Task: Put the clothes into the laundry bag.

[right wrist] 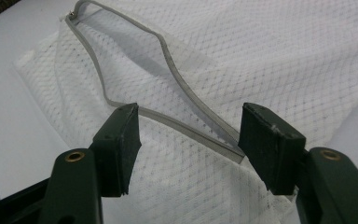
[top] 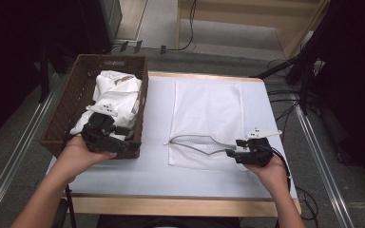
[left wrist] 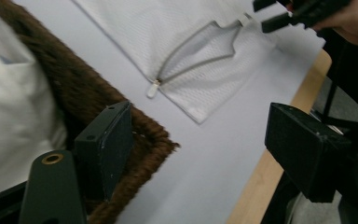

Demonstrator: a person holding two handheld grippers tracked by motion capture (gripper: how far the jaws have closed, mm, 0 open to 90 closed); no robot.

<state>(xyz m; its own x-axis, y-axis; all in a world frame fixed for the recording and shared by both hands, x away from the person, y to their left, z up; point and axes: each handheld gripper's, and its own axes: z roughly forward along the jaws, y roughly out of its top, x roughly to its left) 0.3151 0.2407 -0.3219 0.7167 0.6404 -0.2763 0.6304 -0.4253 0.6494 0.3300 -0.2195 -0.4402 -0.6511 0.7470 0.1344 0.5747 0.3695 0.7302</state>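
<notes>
On the white table, both tongs gape: left over basket, right at mesh bag.

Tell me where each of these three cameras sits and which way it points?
High view: above the table's near edge, looking forward and down; forearms, left gripper, right gripper.
Left gripper view: along its open jaws, over the brown woven basket toward the white mesh zip bag.
Right gripper view: along its open jaws, at the bag's grey zipper.
All share the bag.
</notes>
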